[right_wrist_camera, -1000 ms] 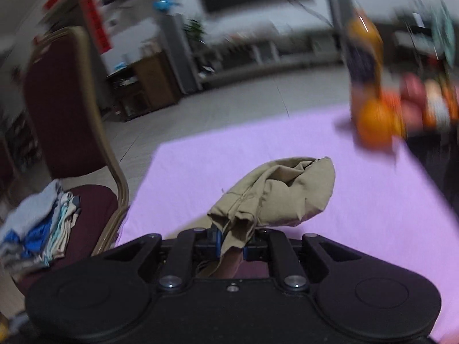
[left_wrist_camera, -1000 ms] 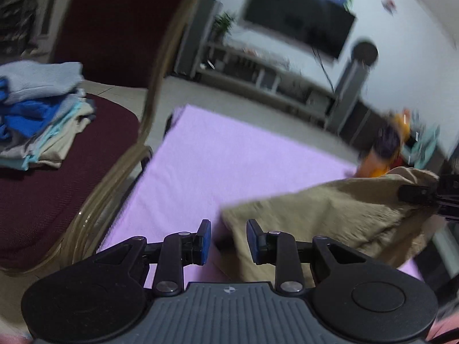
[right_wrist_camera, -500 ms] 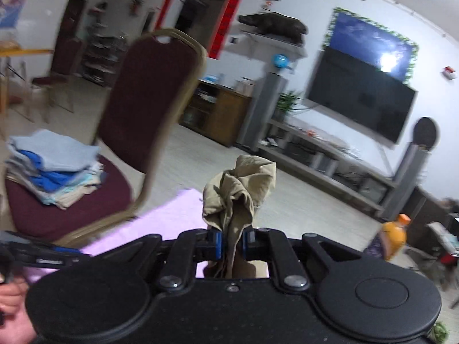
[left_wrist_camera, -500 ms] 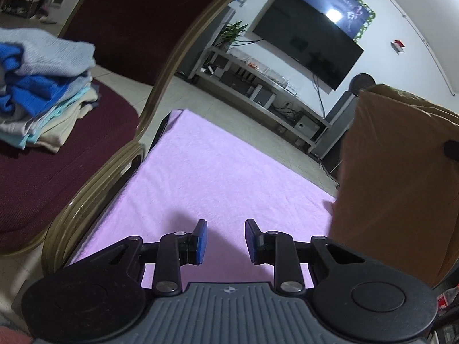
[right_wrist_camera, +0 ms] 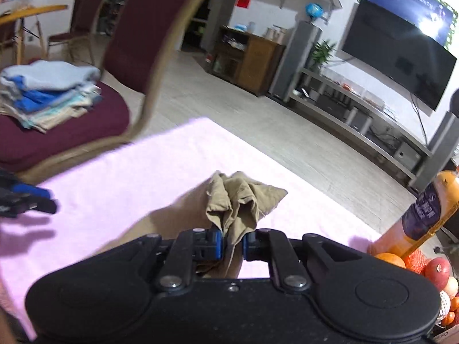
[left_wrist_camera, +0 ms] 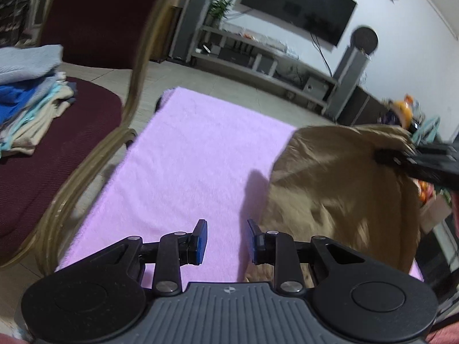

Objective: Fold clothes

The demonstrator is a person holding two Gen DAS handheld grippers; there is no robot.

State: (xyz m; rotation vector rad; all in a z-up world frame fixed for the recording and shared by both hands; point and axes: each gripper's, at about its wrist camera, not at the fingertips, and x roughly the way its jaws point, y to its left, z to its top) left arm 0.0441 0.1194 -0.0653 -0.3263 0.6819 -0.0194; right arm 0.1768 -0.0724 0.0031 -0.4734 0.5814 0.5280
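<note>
A tan garment (left_wrist_camera: pixel 338 189) hangs over the right side of the pink cloth-covered table (left_wrist_camera: pixel 186 154). My right gripper (right_wrist_camera: pixel 232 243) is shut on a bunched edge of the tan garment (right_wrist_camera: pixel 241 203) and holds it up; it shows in the left wrist view (left_wrist_camera: pixel 401 157) at the garment's top right. My left gripper (left_wrist_camera: pixel 226 240) is open and empty, low over the pink cloth, just left of the garment's lower edge. It shows blurred at the left edge of the right wrist view (right_wrist_camera: pixel 25 200).
A maroon chair (left_wrist_camera: pixel 57 132) with a gold frame stands left of the table and carries a stack of folded clothes (left_wrist_camera: pixel 25 97). An orange juice bottle (right_wrist_camera: pixel 424 215) and fruit (right_wrist_camera: pixel 436 269) stand at the table's right end. A TV (left_wrist_camera: pixel 295 3) hangs on the far wall.
The right gripper has lowered the tan garment from high in the air toward the pink cloth. The left gripper stays open and has shifted slightly toward the garment's lower edge.
</note>
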